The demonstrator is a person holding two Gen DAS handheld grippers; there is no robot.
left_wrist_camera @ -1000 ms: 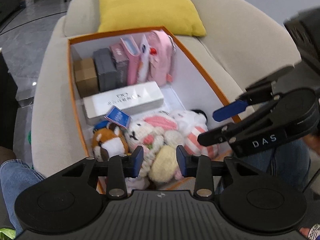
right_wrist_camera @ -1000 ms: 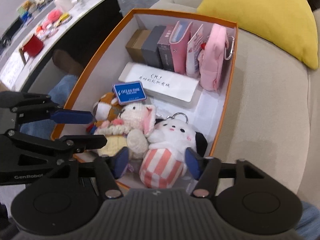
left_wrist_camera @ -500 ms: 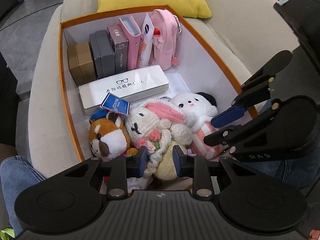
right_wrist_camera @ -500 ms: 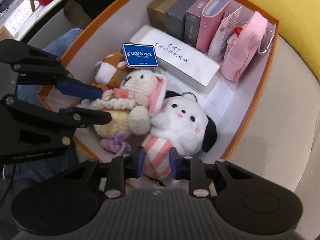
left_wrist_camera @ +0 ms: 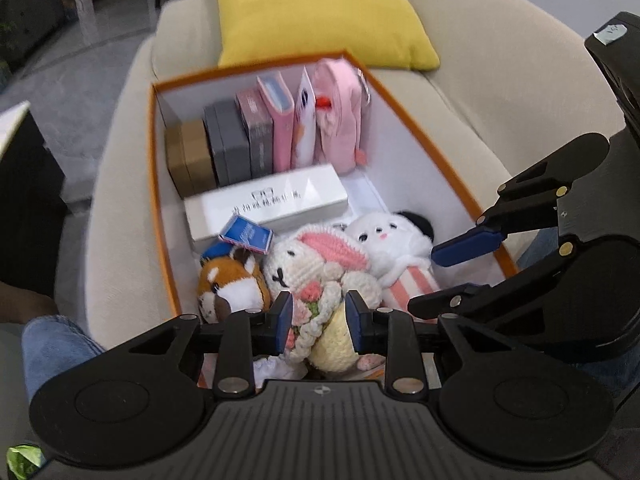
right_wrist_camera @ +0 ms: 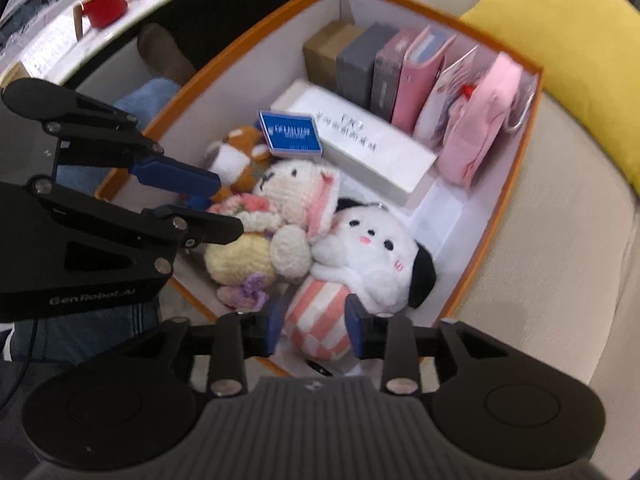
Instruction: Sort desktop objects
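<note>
Orange box [left_wrist_camera: 160, 208] sat on the sofa [left_wrist_camera: 500, 92] holding plush toys, my left gripper [left_wrist_camera: 319, 322] narrowly bracketed the crocheted bunny [left_wrist_camera: 316, 268], my right gripper [right_wrist_camera: 314, 326] was opening around the striped puppy plush [right_wrist_camera: 320, 320], pads apparently clear.

Left wrist view: close above the near end of the orange box [left_wrist_camera: 160, 184], angled steeply down toward the far yellow cushion [left_wrist_camera: 316, 12]. Right wrist view: same near end, from the right, facing down and leftward. Shared: box interior, white dog plush [right_wrist_camera: 372, 256], crocheted rabbit [left_wrist_camera: 308, 264], each other's gripper.
</note>
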